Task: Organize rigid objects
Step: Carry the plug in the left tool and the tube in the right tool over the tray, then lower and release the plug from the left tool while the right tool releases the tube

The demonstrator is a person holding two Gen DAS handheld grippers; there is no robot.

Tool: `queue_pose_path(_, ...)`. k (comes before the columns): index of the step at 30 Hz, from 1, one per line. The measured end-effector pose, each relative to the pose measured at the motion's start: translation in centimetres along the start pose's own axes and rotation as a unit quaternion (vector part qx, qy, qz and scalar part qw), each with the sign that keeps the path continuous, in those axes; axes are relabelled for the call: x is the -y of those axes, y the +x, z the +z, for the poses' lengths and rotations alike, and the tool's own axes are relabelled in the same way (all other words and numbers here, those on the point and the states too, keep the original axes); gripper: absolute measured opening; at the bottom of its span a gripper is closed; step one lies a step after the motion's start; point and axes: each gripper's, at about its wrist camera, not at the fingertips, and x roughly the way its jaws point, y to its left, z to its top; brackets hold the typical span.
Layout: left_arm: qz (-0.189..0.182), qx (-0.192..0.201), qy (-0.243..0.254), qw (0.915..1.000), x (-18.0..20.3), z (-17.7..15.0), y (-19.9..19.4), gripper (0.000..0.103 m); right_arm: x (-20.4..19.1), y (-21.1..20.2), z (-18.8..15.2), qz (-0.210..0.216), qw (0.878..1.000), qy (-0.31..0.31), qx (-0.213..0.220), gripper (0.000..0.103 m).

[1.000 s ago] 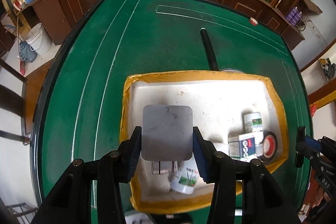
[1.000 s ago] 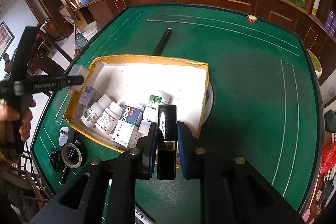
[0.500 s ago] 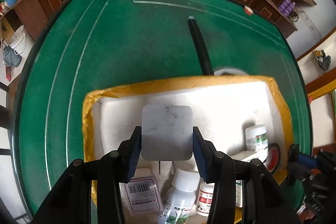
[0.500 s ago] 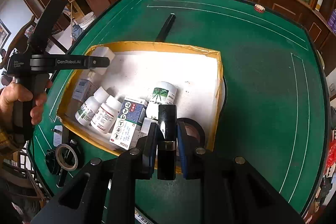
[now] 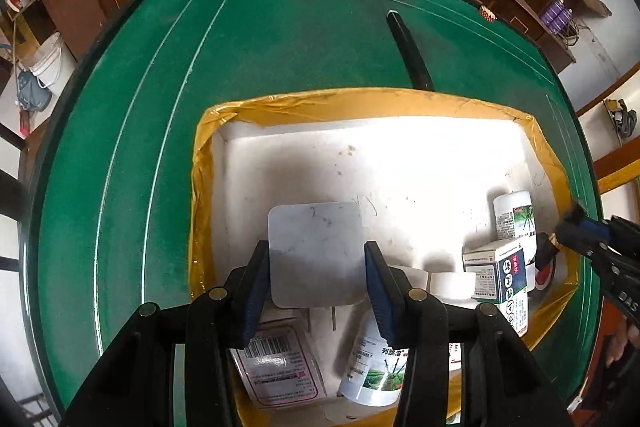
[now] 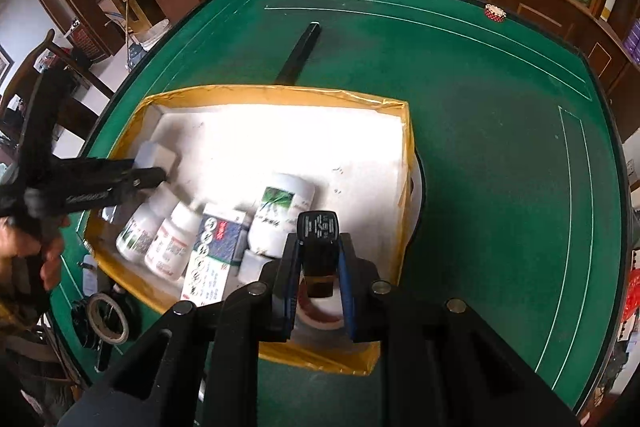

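A white box with yellow-taped rim [image 5: 328, 103] [image 6: 272, 91] lies on the green table. My left gripper [image 5: 316, 283] is shut on a white square plug adapter [image 5: 316, 255], held inside the box over a flat white packet [image 5: 276, 363] and a white bottle [image 5: 376, 371]; the adapter shows in the right wrist view [image 6: 157, 155]. My right gripper [image 6: 318, 279] is shut on a small black object with a gold band [image 6: 319, 251], held over the box's near right corner above a tape roll [image 6: 320, 311]. White bottles [image 6: 280, 215] and a blue-white carton [image 6: 214, 255] lie in the box.
A long black stick [image 5: 408, 51] [image 6: 300, 53] lies on the felt beyond the box. Tape rolls and small black items [image 6: 106, 319] lie outside the box's left near corner. A red-white chip [image 6: 495, 13] sits at the far table edge. Wooden cabinets ring the table.
Both grippers have moved lower and further over the box. The left one brought the adapter deeper into the box; the right one carried the black object above the tape roll.
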Motion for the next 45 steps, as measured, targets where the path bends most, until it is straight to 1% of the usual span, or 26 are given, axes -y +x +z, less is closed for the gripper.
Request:
queue_pose_path(7,0.010,0.001,0.000,0.9999,0.4,0.0,0.4,0.048,0.7,2.3,1.8,-0.010,1.000,-0.005,-0.021,0.017)
queue_pose_path(11,0.012,0.002,-0.003,0.9999,0.6,0.5,0.8,0.048,1.0,2.8,2.6,-0.017,1.000,0.000,-0.016,0.017)
queue_pose_path(17,0.026,0.005,-0.008,0.9996,0.8,1.8,1.4,0.048,1.8,4.0,3.9,-0.032,0.999,0.007,-0.011,0.017)
queue_pose_path(23,0.030,0.007,-0.009,0.9995,0.4,1.9,1.6,0.048,1.6,4.6,3.8,-0.050,0.999,-0.013,-0.012,0.017)
queue_pose_path(27,0.029,-0.001,-0.015,0.9995,-0.1,1.6,1.7,0.049,1.7,4.6,3.8,-0.036,0.999,-0.012,-0.006,0.017)
queue_pose_path(29,0.029,0.000,-0.014,0.9995,0.0,1.5,1.6,0.050,1.6,4.3,3.6,-0.036,0.999,-0.010,-0.004,0.017)
queue_pose_path(30,0.028,-0.001,-0.014,0.9995,0.0,1.5,1.5,0.054,1.6,4.2,3.6,-0.037,0.999,-0.009,-0.002,0.018)
queue_pose_path(31,0.027,0.000,-0.015,0.9995,0.1,1.4,1.4,0.059,1.6,4.0,3.6,-0.039,0.999,-0.007,0.001,0.022)
queue_pose_path(32,0.027,0.002,-0.014,0.9995,0.2,1.3,1.3,0.061,1.6,3.8,3.5,-0.032,0.999,-0.004,0.004,0.023)
queue_pose_path(33,0.030,0.005,-0.014,0.9995,0.3,1.3,1.1,0.066,1.6,3.5,3.4,-0.025,1.000,-0.001,0.006,0.027)
queue_pose_path(35,0.031,0.010,-0.014,0.9994,0.7,1.3,0.7,0.070,1.4,3.1,3.3,-0.021,1.000,-0.002,0.011,0.032)
queue_pose_path(37,0.032,0.012,-0.015,0.9993,0.8,0.9,0.2,0.074,1.0,2.5,3.2,-0.018,1.000,-0.005,0.017,0.042)
queue_pose_path(38,0.033,0.013,-0.016,0.9992,0.9,0.8,0.0,0.074,0.9,2.2,3.1,-0.018,1.000,-0.006,0.020,0.046)
queue_pose_path(39,0.034,0.014,-0.016,0.9992,0.9,0.7,-0.3,0.075,0.8,1.8,3.0,-0.018,1.000,-0.006,0.025,0.053)
queue_pose_path(40,0.034,0.015,-0.017,0.9992,1.0,0.5,-0.6,0.075,0.8,1.3,2.8,-0.014,0.999,-0.004,0.029,0.059)
queue_pose_path(41,0.033,0.017,-0.018,0.9992,0.9,0.3,-0.9,0.075,0.8,0.8,2.6,-0.011,0.999,-0.001,0.034,0.061)
queue_pose_path(43,0.031,0.022,-0.021,0.9991,1.1,-0.2,-1.8,0.075,0.9,-0.1,2.2,-0.008,0.999,0.004,0.041,0.071)
queue_pose_path(44,0.029,0.026,-0.022,0.9990,1.1,-0.5,-2.3,0.075,0.9,-0.7,1.9,-0.005,0.999,0.008,0.045,0.074)
queue_pose_path(45,0.027,0.029,-0.024,0.9989,1.1,-0.8,-3.0,0.076,1.1,-1.2,1.7,-0.001,0.999,0.012,0.049,0.079)
